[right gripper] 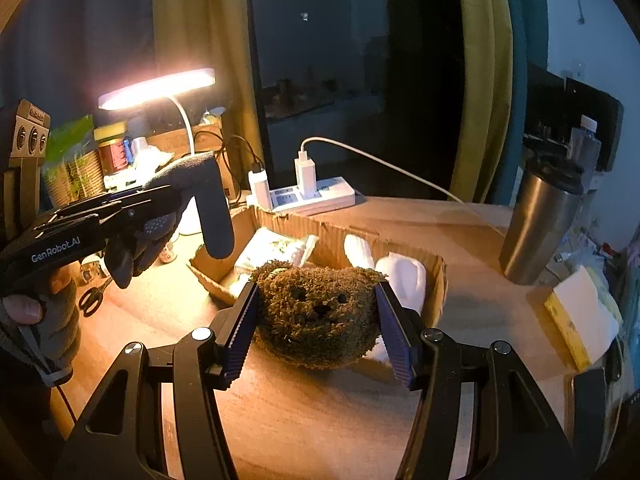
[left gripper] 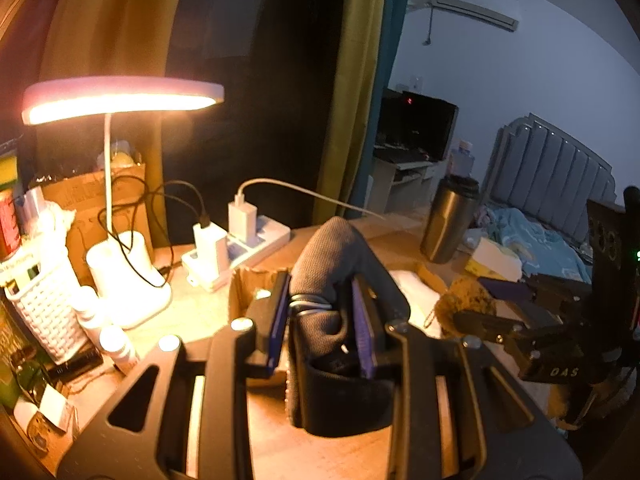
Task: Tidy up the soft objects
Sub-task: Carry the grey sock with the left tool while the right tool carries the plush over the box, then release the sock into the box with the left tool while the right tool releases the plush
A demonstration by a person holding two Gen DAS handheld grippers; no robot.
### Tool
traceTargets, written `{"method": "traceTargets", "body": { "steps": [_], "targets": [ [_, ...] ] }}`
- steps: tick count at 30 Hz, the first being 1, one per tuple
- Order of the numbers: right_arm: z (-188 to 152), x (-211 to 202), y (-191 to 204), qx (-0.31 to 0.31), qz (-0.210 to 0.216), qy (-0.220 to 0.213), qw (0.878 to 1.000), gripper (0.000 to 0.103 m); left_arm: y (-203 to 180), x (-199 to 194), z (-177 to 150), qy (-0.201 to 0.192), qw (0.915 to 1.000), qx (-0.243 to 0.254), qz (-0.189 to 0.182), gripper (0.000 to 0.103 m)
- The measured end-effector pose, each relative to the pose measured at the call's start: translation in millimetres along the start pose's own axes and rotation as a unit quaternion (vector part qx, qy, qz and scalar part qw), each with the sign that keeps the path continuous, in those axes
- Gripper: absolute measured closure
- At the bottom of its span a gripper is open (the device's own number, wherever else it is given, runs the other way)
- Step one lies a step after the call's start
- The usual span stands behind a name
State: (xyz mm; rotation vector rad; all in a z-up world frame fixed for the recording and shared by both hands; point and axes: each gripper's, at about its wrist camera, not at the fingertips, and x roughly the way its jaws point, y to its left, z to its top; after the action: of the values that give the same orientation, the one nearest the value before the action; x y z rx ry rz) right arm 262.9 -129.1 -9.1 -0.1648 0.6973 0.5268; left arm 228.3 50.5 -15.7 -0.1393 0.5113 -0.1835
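My left gripper [left gripper: 322, 304] is shut on a dark grey glove [left gripper: 332, 256] and holds it above the desk; the same glove [right gripper: 200, 204] hangs from that gripper at the left of the right wrist view. My right gripper [right gripper: 316, 320] is closed on a brown fuzzy bear-face plush [right gripper: 316, 304], both pads pressing its sides, just in front of an open cardboard box [right gripper: 434, 276]. The box [left gripper: 240, 284] holds white soft items [right gripper: 402, 272] and a pale packet [right gripper: 276, 252]. The plush [left gripper: 466, 300] also shows at right in the left wrist view.
A lit desk lamp [left gripper: 120, 100] stands left, with a white basket [left gripper: 44, 312], bottles and jars. A power strip with chargers [right gripper: 316, 194] lies behind the box. A steel tumbler [right gripper: 540, 220] stands right, a yellow-white pad [right gripper: 576, 320] near it. Scissors [right gripper: 92, 300] lie left.
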Motion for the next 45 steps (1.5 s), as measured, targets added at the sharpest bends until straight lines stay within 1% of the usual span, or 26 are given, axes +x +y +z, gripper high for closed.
{"method": "traceTargets", "body": {
  "steps": [6,9,18,24,30,33,34,36,37,38,40,43,45],
  "targets": [
    [13,11,3,-0.007,0.006,-0.003,1.000,0.042,9,6,8,-0.011,0.9999,-0.005,0.006,0.072],
    [18,20,6,-0.008,0.011,-0.002,1.000,0.042,10,11,7,-0.016,0.9998,-0.007,0.011,0.072],
    [28,48,12,-0.010,0.026,0.007,1.000,0.042,23,41,-5,0.009,0.9994,-0.025,0.024,0.072],
    [26,71,12,-0.007,0.037,0.022,0.999,0.042,28,62,-15,0.030,0.9986,-0.031,0.032,0.072],
    [19,97,8,0.002,0.046,0.043,0.998,0.042,38,85,-29,0.067,0.9961,-0.039,0.042,0.071],
    [16,108,8,0.004,0.052,0.053,0.997,0.042,39,92,-33,0.083,0.9948,-0.038,0.045,0.067],
    [14,111,9,0.005,0.054,0.057,0.997,0.042,39,95,-34,0.090,0.9941,-0.038,0.047,0.065],
    [12,119,9,0.007,0.057,0.066,0.996,0.042,40,101,-37,0.105,0.9924,-0.040,0.051,0.059],
    [10,122,10,0.008,0.058,0.070,0.996,0.042,40,101,-38,0.102,0.9928,-0.037,0.051,0.051],
    [8,126,10,0.009,0.059,0.074,0.995,0.042,40,100,-38,0.103,0.9928,-0.036,0.050,0.049],
    [6,131,9,0.011,0.059,0.081,0.995,0.042,39,99,-38,0.103,0.9930,-0.038,0.044,0.048],
    [5,132,7,0.015,0.058,0.083,0.995,0.042,37,100,-39,0.103,0.9929,-0.032,0.052,0.048],
    [5,131,7,0.014,0.055,0.084,0.995,0.042,37,99,-38,0.104,0.9928,-0.033,0.050,0.048]
  ]
}}
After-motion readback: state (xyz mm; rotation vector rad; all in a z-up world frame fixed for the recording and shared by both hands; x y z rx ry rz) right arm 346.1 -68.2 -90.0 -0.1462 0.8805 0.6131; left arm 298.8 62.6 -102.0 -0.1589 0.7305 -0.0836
